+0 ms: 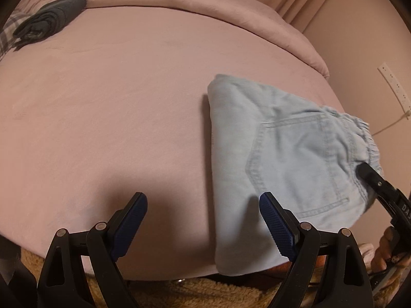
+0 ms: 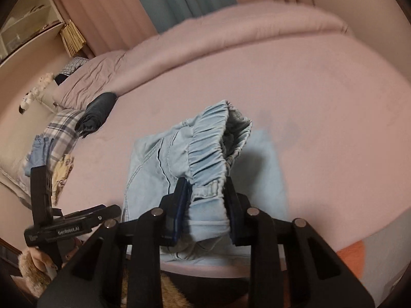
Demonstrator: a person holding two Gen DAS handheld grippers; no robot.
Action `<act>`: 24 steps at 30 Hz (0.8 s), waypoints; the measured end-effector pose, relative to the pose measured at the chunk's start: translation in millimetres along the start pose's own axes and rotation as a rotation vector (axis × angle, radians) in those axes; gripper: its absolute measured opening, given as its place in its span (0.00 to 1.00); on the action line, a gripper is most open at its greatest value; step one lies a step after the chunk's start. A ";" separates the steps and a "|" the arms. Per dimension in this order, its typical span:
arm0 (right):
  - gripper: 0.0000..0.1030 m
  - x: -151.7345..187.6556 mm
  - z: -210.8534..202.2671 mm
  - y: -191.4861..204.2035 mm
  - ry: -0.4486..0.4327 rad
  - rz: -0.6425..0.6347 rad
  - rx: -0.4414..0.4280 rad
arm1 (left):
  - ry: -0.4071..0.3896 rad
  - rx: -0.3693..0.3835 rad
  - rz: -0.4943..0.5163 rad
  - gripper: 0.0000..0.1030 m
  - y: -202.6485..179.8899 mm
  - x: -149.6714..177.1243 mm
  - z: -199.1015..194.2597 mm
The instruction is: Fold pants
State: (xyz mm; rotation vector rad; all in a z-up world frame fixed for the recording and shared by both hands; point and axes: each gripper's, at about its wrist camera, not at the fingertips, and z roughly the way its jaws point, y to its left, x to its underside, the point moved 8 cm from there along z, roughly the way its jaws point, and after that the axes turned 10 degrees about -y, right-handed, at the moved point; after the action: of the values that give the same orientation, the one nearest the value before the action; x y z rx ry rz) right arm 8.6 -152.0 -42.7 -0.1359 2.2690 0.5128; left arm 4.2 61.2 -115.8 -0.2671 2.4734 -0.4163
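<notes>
Light-blue pants (image 1: 282,148) lying folded on the pink bed (image 1: 102,102), near its front edge. Right hand-held gripper (image 2: 205,200) clamped on the elastic waistband (image 2: 205,154), lifting that end up off the bed. Left hand-held gripper (image 1: 203,220) hovering low over the bedsheet, fingers (image 1: 133,213) wide apart, gripping nothing, right beside the pants' folded edge.
</notes>
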 end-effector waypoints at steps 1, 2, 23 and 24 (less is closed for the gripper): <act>0.27 -1.6 -3.2 -5.9 -0.009 -0.014 0.032 | 0.002 -0.001 0.002 0.86 -2.5 -0.4 2.7; 0.27 0.4 -3.6 -14.4 -0.009 -0.018 0.056 | 0.006 0.001 0.005 0.86 -4.7 -0.2 6.0; 0.47 56.0 44.4 -91.8 0.186 0.068 0.207 | 0.041 -0.066 0.071 0.86 -14.2 -25.5 54.2; 0.48 56.0 44.2 -91.5 0.186 0.065 0.211 | 0.034 -0.065 0.066 0.86 -13.7 -32.9 56.8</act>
State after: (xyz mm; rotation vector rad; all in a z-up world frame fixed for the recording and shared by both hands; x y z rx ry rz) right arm 24.0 -214.1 -139.5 -0.0038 2.4996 0.3007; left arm 65.7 44.6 -136.7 -0.2060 2.5246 -0.3153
